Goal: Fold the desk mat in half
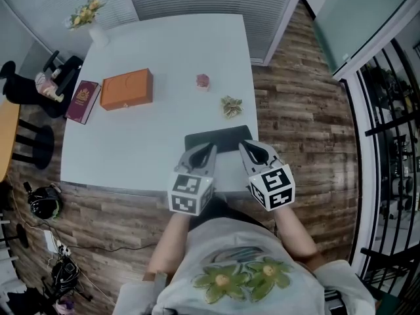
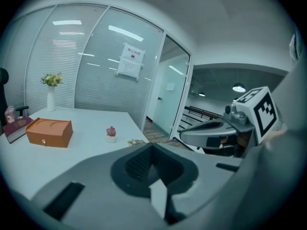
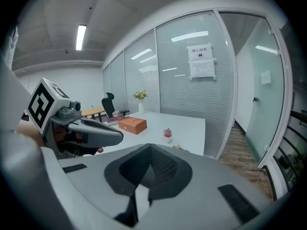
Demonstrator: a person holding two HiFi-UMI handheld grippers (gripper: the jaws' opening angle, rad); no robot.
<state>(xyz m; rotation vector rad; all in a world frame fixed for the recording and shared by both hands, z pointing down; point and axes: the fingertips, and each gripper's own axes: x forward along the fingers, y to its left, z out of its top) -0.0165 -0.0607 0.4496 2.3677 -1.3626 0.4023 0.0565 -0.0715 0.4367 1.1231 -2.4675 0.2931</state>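
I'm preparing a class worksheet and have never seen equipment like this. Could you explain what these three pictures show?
There is no robot: a person holds the left hand-held gripper and the right hand-held gripper, one per hand. The wide picture comes from a camera on the person's head, looking down. The other two come from cameras riding on each gripper, looking along its jaws. On the white table are an orange box, a dark red book, a small potted plant, a vase of flowers and a dark desk mat. Both pairs of jaws are closed at the mat's near edge, apparently pinching it.
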